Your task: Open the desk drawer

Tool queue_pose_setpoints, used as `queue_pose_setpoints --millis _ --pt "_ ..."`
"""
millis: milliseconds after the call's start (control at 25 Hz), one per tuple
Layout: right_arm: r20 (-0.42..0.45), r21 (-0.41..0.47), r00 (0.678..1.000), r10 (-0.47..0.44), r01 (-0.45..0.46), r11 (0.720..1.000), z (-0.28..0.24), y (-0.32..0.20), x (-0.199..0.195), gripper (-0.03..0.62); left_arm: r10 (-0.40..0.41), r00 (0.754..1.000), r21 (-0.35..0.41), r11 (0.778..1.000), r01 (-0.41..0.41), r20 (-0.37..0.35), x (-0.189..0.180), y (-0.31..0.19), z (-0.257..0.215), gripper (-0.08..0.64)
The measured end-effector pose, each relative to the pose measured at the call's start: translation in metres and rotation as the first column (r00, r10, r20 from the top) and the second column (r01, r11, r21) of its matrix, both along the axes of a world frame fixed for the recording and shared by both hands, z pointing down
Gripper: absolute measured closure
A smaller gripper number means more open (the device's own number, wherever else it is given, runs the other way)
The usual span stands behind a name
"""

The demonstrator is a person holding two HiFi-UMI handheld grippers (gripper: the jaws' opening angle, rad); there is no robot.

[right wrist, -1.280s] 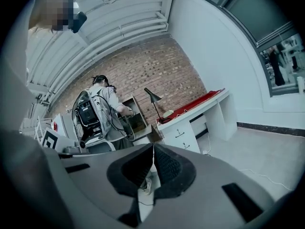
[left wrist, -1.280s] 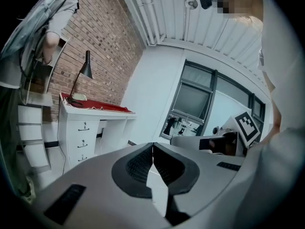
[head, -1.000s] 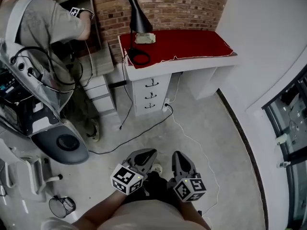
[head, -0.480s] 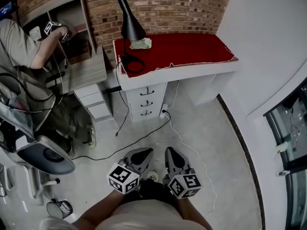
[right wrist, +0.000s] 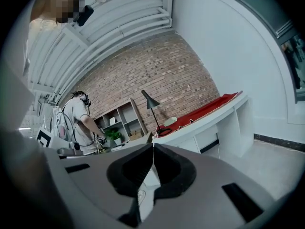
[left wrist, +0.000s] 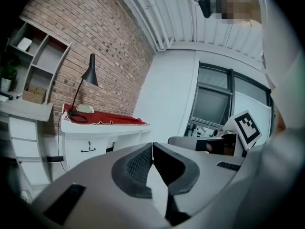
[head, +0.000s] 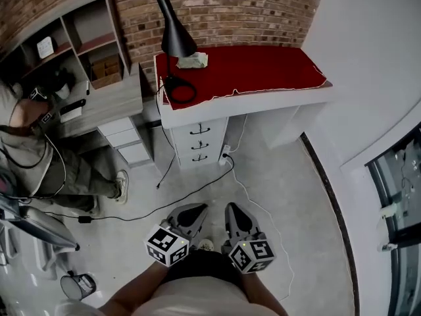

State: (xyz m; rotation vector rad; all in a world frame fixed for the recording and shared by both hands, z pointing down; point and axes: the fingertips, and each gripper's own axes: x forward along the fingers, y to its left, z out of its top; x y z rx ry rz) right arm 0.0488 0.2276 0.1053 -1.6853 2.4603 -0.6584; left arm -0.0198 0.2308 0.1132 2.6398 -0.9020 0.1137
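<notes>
While you hold the left gripper [head: 192, 212] and right gripper [head: 235, 213] side by side low before your body, both are closed on nothing and aimed toward the desk [head: 276, 99]. Your hands mostly hide behind the marker cubes [head: 166, 245]. The three white drawers [head: 200, 131], with dark handles, sit shut under the red cloth [head: 256, 64], well apart from the grippers.

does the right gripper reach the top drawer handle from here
Probably not yet: the right gripper hangs close to its holder, with bare floor between it and the top drawer handle. Nothing seems in the way.

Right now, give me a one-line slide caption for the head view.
Left gripper and right gripper, both shut and empty, face the white three-drawer desk with red cloth top.
</notes>
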Motion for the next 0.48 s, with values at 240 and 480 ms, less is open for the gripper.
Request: queue_pose_setpoints --millis 240,480 --pt "0.034 0.002 0.999 -0.02 0.02 1.0 0.006 -0.002 0.002 0.575 -0.002 1.0 -0.023 1.0 0.002 0.0 0.006 0.005 0.012 0.549" --pt "0.035 -0.018 0.999 -0.028 0.029 0.999 0.013 -0.008 0.003 0.575 -0.011 1.0 -0.037 0.999 0.011 0.008 0.004 -0.002 0.014 0.549"
